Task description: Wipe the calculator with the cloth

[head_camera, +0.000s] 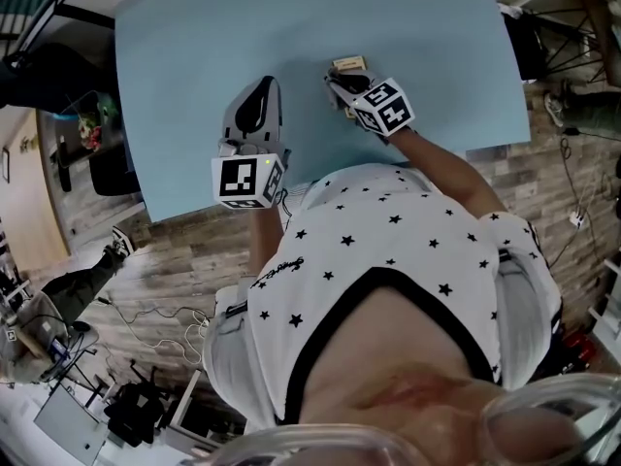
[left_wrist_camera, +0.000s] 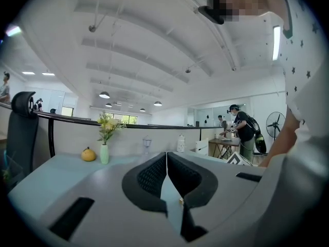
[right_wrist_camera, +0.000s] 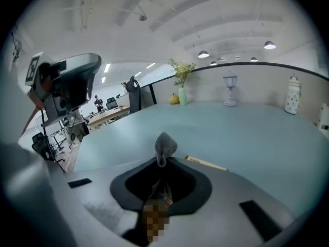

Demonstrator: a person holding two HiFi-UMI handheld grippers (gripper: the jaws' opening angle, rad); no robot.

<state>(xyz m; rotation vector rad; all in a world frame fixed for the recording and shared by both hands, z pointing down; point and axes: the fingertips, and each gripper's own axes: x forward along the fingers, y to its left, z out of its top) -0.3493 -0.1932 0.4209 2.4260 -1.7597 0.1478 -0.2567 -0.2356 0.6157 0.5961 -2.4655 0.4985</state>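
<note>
On blue table [head_camera: 194,66], calculator [head_camera: 347,63] lies flat, just beyond right claw [head_camera: 337,80] tips. Right claw clamped on grey cloth [right_wrist_camera: 165,145]; wad pokes up past tips, near calculator edge, contact unclear. Left claw [head_camera: 264,84] closed, tips together, nothing between; sits left of right claw, apart from calculator.

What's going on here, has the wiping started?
A person holds a gripper in each hand over a light blue table. The right gripper is shut on a grey cloth, with a tuft poking past its tips. It sits close to a small flat beige item, likely the calculator, and the cloth doesn't appear to touch it. The left gripper is shut and empty, off to the side.
</note>
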